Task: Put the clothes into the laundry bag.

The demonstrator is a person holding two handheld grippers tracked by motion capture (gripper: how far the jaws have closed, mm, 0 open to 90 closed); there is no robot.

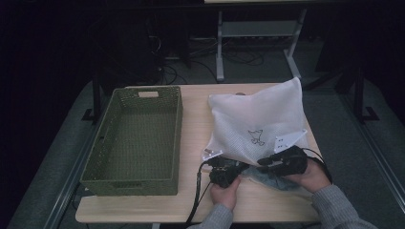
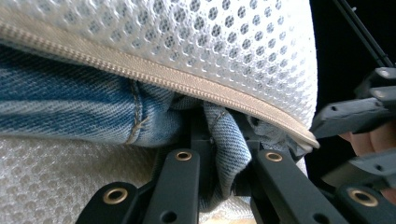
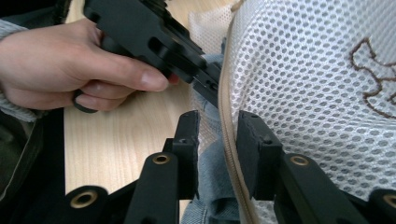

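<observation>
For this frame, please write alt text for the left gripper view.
The left gripper pinches a fold of blue denim at the zipped opening of a white mesh bag. The right gripper is at the right edge.

no words, brands or numbers can be read anywhere. the one sign is a small dark outline figure stitched on the white mesh bag [image 1: 258, 121], sitting near the middle of its upper face in the high view; the right gripper view shows part of the same brown stitching [image 3: 373, 74] at its right edge, cut off by the frame, and what it depicts cannot be told.
</observation>
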